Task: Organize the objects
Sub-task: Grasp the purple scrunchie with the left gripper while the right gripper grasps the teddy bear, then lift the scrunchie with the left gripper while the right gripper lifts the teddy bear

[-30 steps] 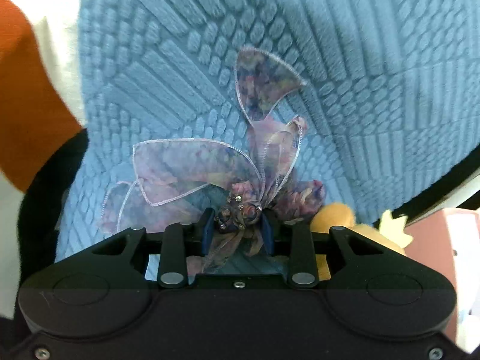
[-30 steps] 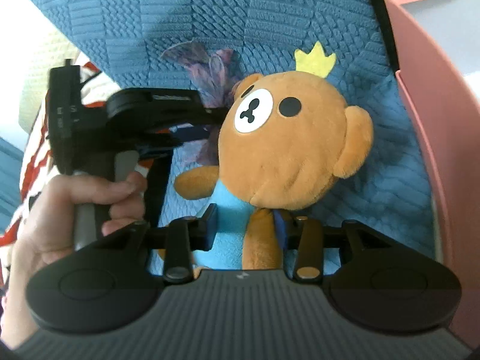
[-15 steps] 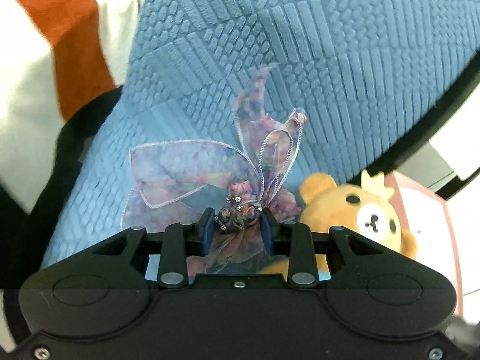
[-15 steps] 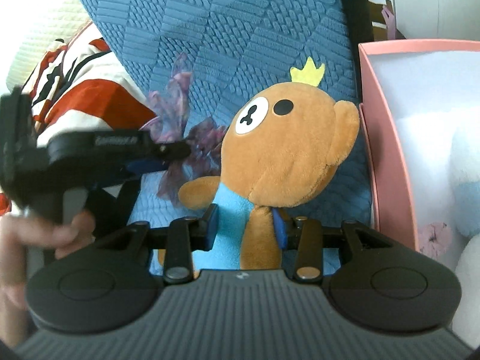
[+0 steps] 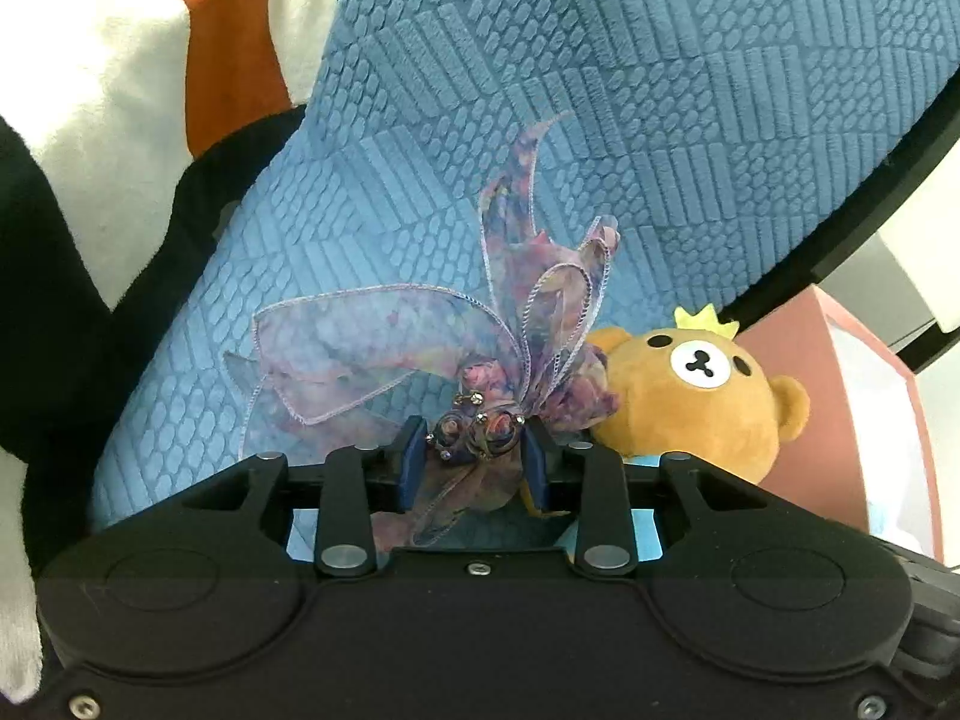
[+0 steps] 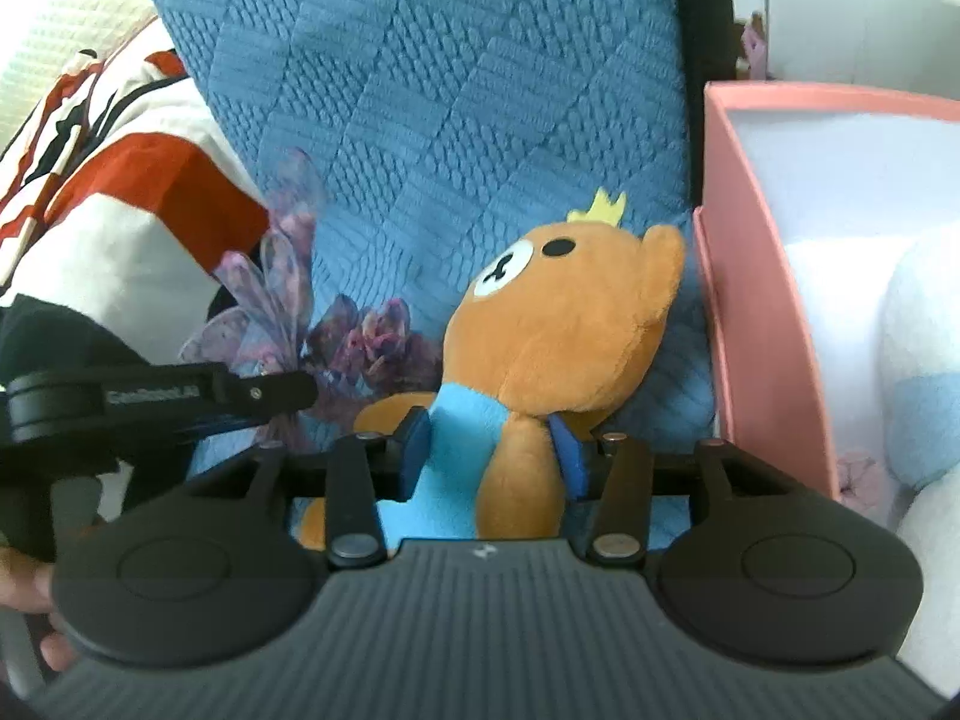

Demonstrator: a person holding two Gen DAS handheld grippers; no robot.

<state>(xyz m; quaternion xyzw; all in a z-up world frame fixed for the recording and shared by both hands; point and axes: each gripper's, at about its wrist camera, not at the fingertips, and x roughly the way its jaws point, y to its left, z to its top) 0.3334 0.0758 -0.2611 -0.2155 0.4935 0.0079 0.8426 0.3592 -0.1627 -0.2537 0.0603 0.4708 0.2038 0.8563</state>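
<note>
My left gripper (image 5: 474,462) is shut on a purple ribbon bow (image 5: 456,348) with a beaded centre, held above the blue textured cushion (image 5: 600,90). My right gripper (image 6: 492,456) is shut on the body of a brown bear plush (image 6: 564,324) with a yellow crown and blue shirt. The bear also shows in the left wrist view (image 5: 690,396), to the right of the bow. The bow (image 6: 336,330) and the left gripper (image 6: 264,396) show left of the bear in the right wrist view. The bear's head is close to the pink box (image 6: 762,276).
The pink box holds a white and light-blue plush (image 6: 918,360); its corner shows in the left wrist view (image 5: 804,420). A red, white and black blanket (image 6: 108,228) lies left of the cushion, also in the left wrist view (image 5: 120,90). A black frame edge (image 5: 870,192) borders the cushion.
Both grippers have lifted and swung right with their loads. The bear has tilted and moved toward the pink box. The bow has risen off the cushion, and the box comes further into view.
</note>
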